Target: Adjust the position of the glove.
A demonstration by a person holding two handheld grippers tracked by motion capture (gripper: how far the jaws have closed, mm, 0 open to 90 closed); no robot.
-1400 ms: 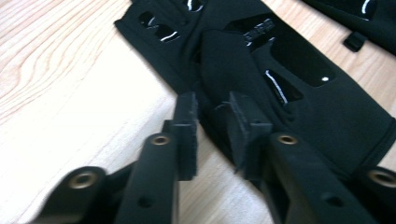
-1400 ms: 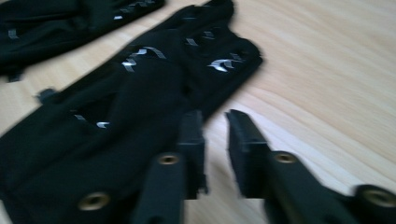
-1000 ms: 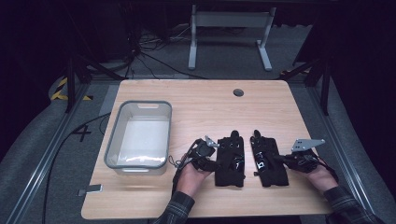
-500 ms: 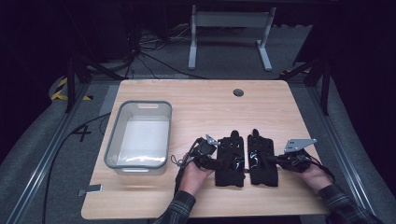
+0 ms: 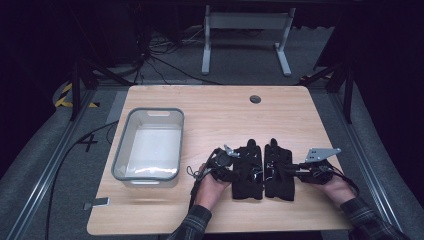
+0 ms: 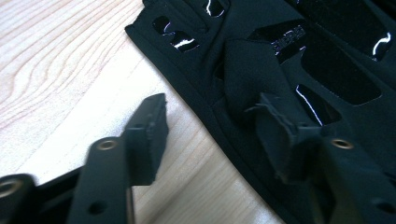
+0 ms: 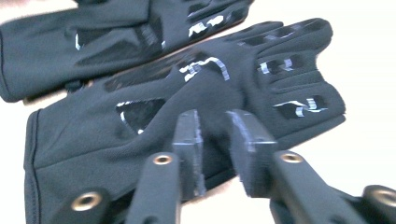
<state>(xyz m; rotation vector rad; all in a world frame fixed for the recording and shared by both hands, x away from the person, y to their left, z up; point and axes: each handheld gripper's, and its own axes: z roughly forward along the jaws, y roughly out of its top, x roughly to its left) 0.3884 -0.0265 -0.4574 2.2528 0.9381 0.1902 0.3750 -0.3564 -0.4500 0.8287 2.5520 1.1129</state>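
Toward nine o'clock on the wooden surface (image 5: pixel 210 107) stands a clear plastic bin (image 5: pixel 148 145), well apart from the work. Moving right, the left hand (image 5: pixel 212 185) holds the left claw (image 5: pixel 239 165) against the outer edge of the left glove (image 5: pixel 248 170). The left claw view adds what the high view cannot resolve: the jaws stand wide apart, one over bare wood, the other resting over the black fabric of that glove (image 6: pixel 299 60) beside a raised fold, gripping nothing. Just beside it, at about five o'clock on the surface, lies the right glove (image 5: pixel 279 170), the two nearly touching, fingers pointing toward twelve. The right claw (image 5: pixel 295 170) comes in from three o'clock, held by the right hand (image 5: pixel 336 186), a grey plate on top. Its own view shows the right claw (image 7: pixel 215 135) nearly closed, pinching a ridge of the right glove (image 7: pixel 140 135) at its near edge, with the left glove (image 7: pixel 93 37) beyond.
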